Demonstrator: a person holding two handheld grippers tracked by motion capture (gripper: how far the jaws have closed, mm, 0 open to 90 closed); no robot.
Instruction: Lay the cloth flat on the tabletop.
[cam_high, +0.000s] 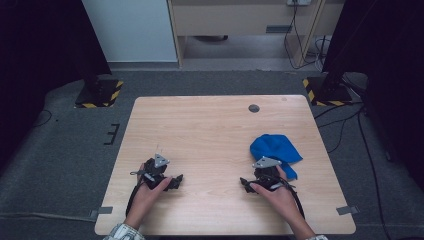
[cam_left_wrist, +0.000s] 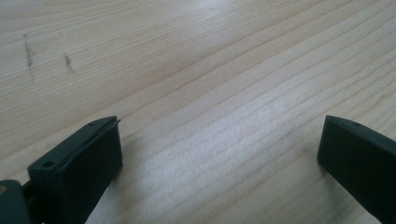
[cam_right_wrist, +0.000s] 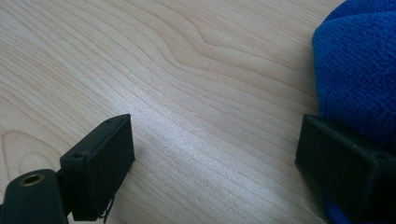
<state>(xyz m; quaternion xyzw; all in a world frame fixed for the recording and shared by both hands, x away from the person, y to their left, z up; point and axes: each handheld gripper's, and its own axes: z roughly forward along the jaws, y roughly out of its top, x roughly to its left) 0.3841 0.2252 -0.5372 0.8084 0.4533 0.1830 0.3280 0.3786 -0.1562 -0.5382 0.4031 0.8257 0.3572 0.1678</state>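
- Right gripper (cam_high: 260, 181) sat with fingers (cam_right_wrist: 100, 161) apart, one just beside the blue cloth (cam_high: 275, 150); it could've shoved the cloth, not pinched it.
- Left gripper (cam_high: 162, 180), fingers apart too, hovered over bare counter (cam_high: 210, 125), well away from the cloth.
- Fleece lay bunched, so a grab might've snagged one layer.

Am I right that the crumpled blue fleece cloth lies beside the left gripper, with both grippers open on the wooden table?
Not quite: the crumpled blue fleece cloth lies beside the right gripper, as the high view shows. The left gripper has bare wooden table ahead. Both are indeed open.
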